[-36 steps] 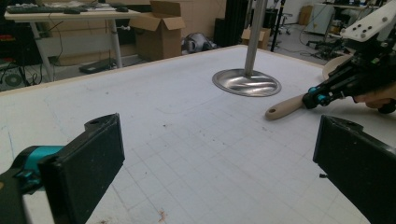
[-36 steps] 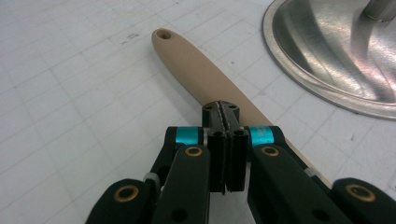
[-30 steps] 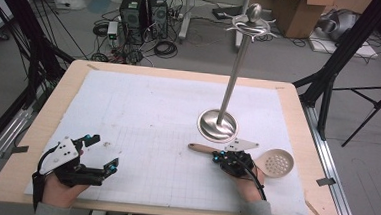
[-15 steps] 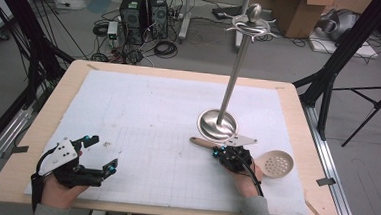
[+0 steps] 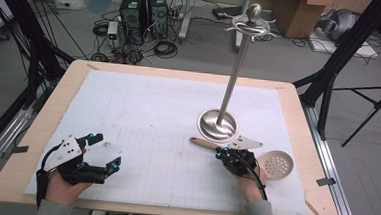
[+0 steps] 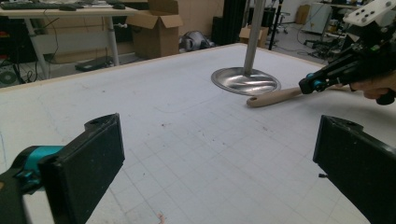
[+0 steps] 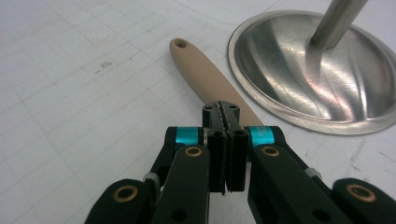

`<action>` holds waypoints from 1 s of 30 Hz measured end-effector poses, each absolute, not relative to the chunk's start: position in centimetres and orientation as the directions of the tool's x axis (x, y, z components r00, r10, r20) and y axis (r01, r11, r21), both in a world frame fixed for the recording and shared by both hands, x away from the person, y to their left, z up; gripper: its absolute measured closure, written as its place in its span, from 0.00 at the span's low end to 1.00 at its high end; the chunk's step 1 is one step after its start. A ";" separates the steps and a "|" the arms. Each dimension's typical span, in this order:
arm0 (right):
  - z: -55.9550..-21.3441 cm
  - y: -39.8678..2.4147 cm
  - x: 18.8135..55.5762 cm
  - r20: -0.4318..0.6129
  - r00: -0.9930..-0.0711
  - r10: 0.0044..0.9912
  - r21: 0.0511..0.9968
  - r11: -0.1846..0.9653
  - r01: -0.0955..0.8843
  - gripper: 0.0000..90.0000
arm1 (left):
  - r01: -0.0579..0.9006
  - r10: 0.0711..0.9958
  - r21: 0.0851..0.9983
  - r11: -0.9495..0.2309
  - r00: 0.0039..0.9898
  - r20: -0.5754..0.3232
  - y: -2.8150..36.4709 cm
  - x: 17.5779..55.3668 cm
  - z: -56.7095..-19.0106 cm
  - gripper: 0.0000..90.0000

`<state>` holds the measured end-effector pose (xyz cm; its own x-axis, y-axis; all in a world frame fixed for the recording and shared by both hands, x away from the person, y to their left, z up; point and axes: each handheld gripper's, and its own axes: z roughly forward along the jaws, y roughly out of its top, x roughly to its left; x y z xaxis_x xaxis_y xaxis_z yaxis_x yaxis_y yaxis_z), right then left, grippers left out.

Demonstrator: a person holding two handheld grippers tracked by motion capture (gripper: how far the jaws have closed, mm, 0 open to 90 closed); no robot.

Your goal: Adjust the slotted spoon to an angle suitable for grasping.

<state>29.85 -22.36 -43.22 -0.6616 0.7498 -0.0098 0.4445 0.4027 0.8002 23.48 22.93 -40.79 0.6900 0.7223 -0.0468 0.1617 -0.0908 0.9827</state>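
Under both of your grippers lies the white gridded mat (image 5: 143, 114) on the wooden table (image 5: 69, 87), and beyond the far edge from them the room shows grey floor, computer towers (image 5: 143, 9), cables and cardboard boxes (image 5: 297, 14).

Just ahead of your right gripper (image 5: 222, 152) stands the metal stand (image 5: 236, 65), its round base (image 7: 317, 79) resting on the mat and its hooks (image 5: 251, 26) at the top bare, nothing hanging there.

Your right gripper sits low on the skimmer, a wooden handle (image 7: 205, 77) running forward past the jaw tips, its end hole toward the far side, and the round perforated bowl (image 5: 276, 164) lying behind the gripper, off to your right hand's (image 5: 249, 183) outer side. In the right gripper view the jaws stand pressed together right over the handle; whether they truly pinch it or just rest closed on top, you cannot tell from that angle, though the look is of a clench on the wood. The handle passes just beside the base without clearly touching it.

Your left gripper (image 5: 100, 154) hovers well apart to the other side, released, jaws wide with only mat between them.

By my reading, the pick-up is at its start: the skimmer lies flat on the mat, and lifting it and hanging it by the hole on a hook remain to be done.
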 end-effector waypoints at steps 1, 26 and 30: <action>-42.9 -22.7 29.6 -0.006 -0.661 0.751 0.801 0.399 0.446 1.00 | 0.161 0.722 0.983 -0.089 0.690 -0.048 22.9 23.5 -40.8 0.03; -40.1 -29.8 31.1 -0.029 -0.542 0.840 0.734 0.386 0.559 1.00 | 0.173 0.714 0.980 -0.094 0.698 -0.055 22.5 23.9 -41.1 0.03; -40.5 -29.8 31.6 -0.031 -0.523 0.852 0.713 0.386 0.586 1.00 | 0.172 0.717 0.981 -0.089 0.695 -0.057 22.5 23.8 -41.1 0.03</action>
<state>31.64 -29.85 -40.49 -0.5234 0.8515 -0.0309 0.5857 0.3858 0.7128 23.84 22.54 -41.09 0.6949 0.7169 -0.0567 0.1718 -0.0889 0.9811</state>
